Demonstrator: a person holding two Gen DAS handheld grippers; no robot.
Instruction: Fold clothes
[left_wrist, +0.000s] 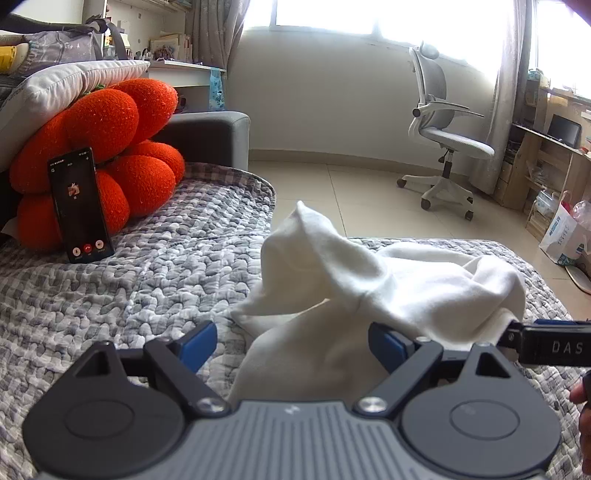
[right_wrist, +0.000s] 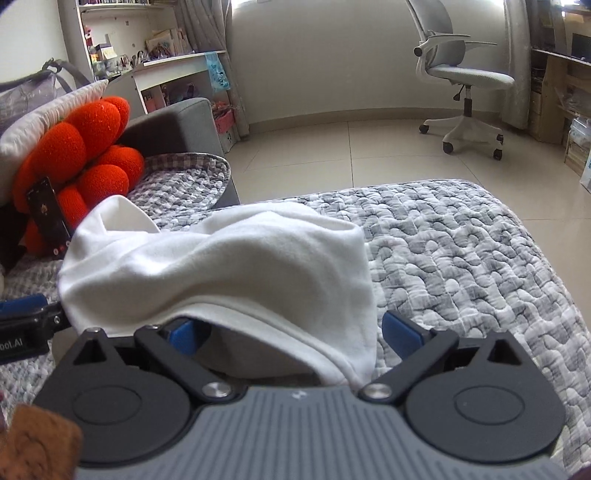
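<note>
A white garment (left_wrist: 369, 280) lies crumpled on the grey checked quilt (left_wrist: 129, 295). In the left wrist view my left gripper (left_wrist: 291, 343) is open, its blue pads wide apart, with a fold of the white cloth lying between them. My right gripper shows at the right edge (left_wrist: 546, 345) against the garment's right side. In the right wrist view the garment (right_wrist: 229, 266) bulges in front of my right gripper (right_wrist: 295, 332), which is open with the cloth's hem draped between its blue pads. The left gripper (right_wrist: 26, 325) shows at the left edge beside the cloth.
An orange plush cushion (left_wrist: 107, 147) with a phone (left_wrist: 79, 205) leaning on it sits at the back left, under a white pillow (left_wrist: 62, 85). A grey office chair (left_wrist: 443, 122) stands on the tiled floor beyond the bed. Shelves (left_wrist: 546, 155) and a bag (left_wrist: 561, 236) are at right.
</note>
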